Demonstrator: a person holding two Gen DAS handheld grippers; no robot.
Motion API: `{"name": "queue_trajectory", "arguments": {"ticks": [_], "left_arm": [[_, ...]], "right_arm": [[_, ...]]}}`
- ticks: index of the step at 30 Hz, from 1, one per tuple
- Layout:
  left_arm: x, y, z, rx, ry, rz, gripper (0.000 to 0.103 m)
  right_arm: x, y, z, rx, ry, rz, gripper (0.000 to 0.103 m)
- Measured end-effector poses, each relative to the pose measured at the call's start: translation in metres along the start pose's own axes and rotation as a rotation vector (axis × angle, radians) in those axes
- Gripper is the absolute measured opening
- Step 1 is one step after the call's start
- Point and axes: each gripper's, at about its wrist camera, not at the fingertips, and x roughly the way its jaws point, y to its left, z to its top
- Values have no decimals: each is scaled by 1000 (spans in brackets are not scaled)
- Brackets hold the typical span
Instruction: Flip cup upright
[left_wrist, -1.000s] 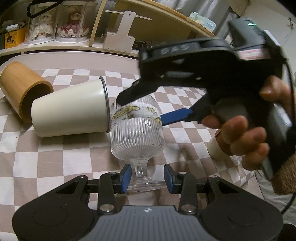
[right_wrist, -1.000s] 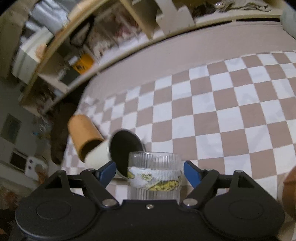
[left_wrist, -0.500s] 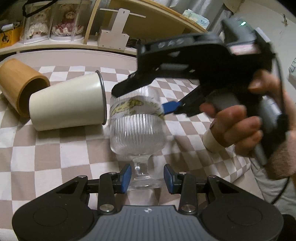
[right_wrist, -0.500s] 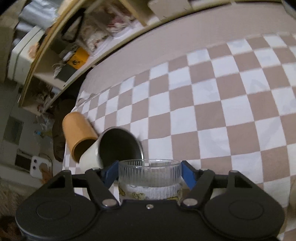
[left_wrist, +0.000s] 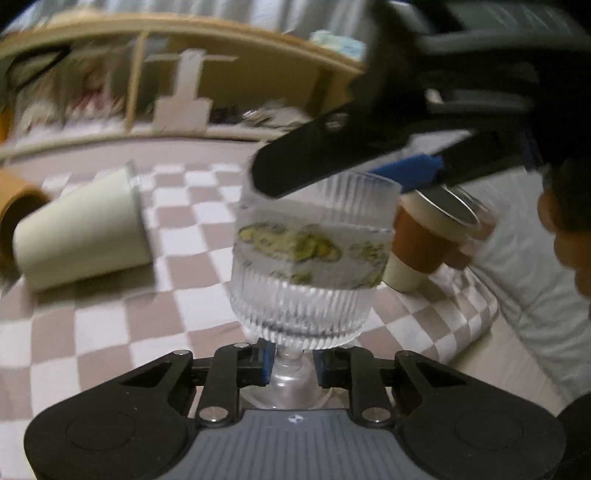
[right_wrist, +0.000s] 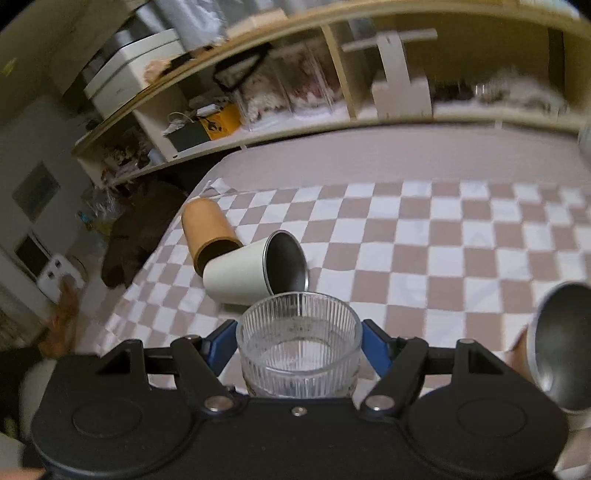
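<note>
A ribbed clear glass goblet (left_wrist: 306, 273) with a yellow printed band stands upright, foot down, over the checkered cloth. My left gripper (left_wrist: 290, 362) is shut on its stem. My right gripper (right_wrist: 299, 343) comes from above and is shut on the goblet's rim (right_wrist: 299, 332); it also shows in the left wrist view (left_wrist: 347, 166). A cream metal cup (left_wrist: 81, 232) lies on its side to the left, also in the right wrist view (right_wrist: 255, 273). A tan cylinder cup (right_wrist: 207, 232) lies on its side behind it.
A brown and cream cup (left_wrist: 428, 236) with a metal rim lies tilted at the right, near the cloth's edge; it shows in the right wrist view (right_wrist: 557, 343). A wooden shelf (right_wrist: 332, 92) with boxes runs along the back. The checkered cloth (right_wrist: 443, 236) covers the surface.
Both views have swung and blurred. The right gripper has come lower over the goblet, so the right wrist view looks down into the bowl. The brown cup at the right has come into view.
</note>
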Motion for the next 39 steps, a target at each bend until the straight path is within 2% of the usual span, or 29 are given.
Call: {"name": "queue_trajectory", "arguments": {"ticks": [7,10,14,21,27,37,38,39], "left_arm": [[4,-28,-20,146,-77,39,17],[5,-30,-19,147,-109,53,18],[4,-27,-14,128,-157,65,27],[8,-24,-13,120,-142,65,27],[8,-19,-10,93,-143,53,27],[-2,-20,-1,64,-154,53,27],[-4,-21,0,63,-156,54,27],[-6,-21,1,63,-159,54,27]], "right_arm": [[-24,10,-34,-114,-99,-111,72],[-30,16,-43,-137,-128,-133,72],[-34,13,-41,-141,-167,-136,72],[-25,3,-24,-195,-210,-265,72],[-16,-11,-21,-167,-238,-330,72],[-21,-19,-34,-122,-278,-313,74],[-22,-21,-35,-110,-289,-306,77],[-24,-21,-36,-103,-299,-307,84]]}}
